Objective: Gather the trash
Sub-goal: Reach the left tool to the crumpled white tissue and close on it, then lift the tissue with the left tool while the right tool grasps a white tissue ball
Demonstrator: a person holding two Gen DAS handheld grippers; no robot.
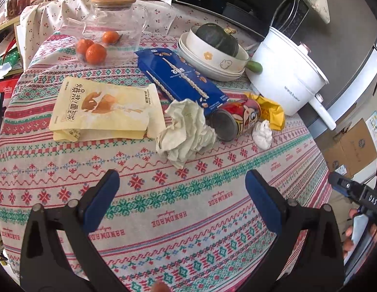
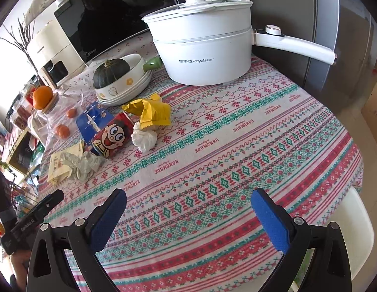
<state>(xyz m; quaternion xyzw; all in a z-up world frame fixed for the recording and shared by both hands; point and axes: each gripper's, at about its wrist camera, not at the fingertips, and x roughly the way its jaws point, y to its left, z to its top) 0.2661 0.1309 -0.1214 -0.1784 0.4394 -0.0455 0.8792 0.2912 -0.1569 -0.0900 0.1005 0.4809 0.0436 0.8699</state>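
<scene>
nothing looks collected yet: both tools are empty and the trash lies in a loose cluster toward the far side of the bench (image 1: 188,219). the left hand-held gripper (image 1: 182,189) hangs spread wide over bare cloth, nearest the crumpled paper (image 1: 186,131); the right hand-held gripper (image 2: 188,209) is likewise released, well apart from the pile. left to gather, as i judge it: the cream bread bag (image 1: 103,108) on the left, the blue box (image 1: 181,80), the red can (image 1: 237,119) on its side, the small white wad (image 1: 262,133) and the yellow wrapper (image 1: 271,110). no bin shows in either view. the left view shows the bread bag whole; the right view shows the can's cartoon face and the yellow wrapper in full, beside the white pot (image 2: 203,56).
</scene>
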